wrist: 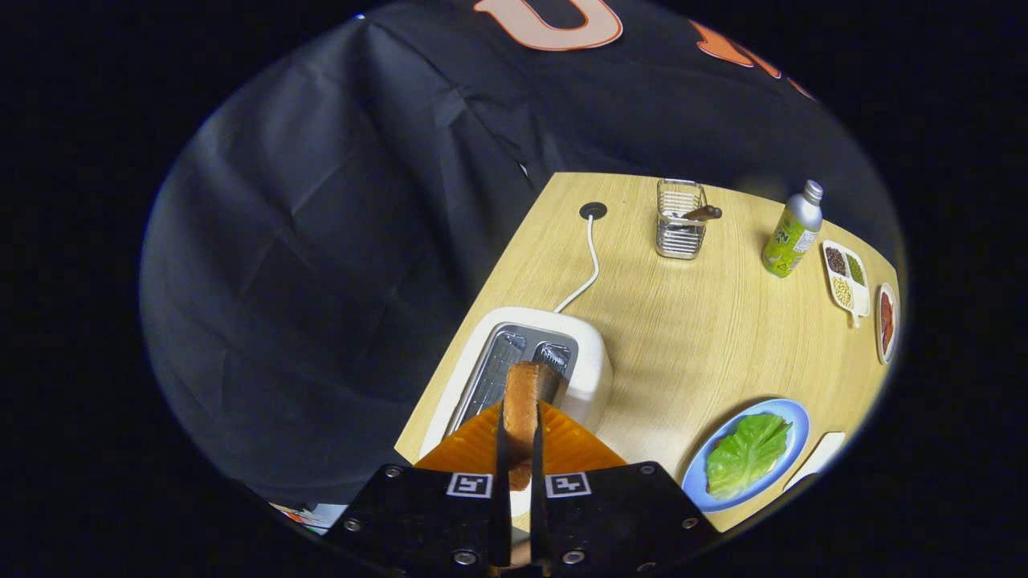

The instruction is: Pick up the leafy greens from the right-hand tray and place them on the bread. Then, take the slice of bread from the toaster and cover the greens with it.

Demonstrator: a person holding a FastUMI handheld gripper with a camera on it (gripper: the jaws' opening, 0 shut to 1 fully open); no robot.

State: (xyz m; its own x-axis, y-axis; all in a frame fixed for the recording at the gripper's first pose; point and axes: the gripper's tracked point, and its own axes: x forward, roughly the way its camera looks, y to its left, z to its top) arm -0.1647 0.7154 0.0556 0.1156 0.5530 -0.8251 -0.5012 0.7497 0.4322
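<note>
Clamped edge-on at lower centre, the bread slice [520, 417] stands upright between the gripper [518, 449] fingers, above the toaster [590, 353]. Lower right lies the blue plate [791, 417], its leafy greens [747, 453] awaiting cover, probably a rightward carry.

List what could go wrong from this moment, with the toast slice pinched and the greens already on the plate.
1. The gripper pinches the brown toast slice on edge; it could twist or slip out above the white toaster.
2. The green lettuce leaf lies loosely on the blue round plate; a skewed drop could push it off the bread beneath.
</note>
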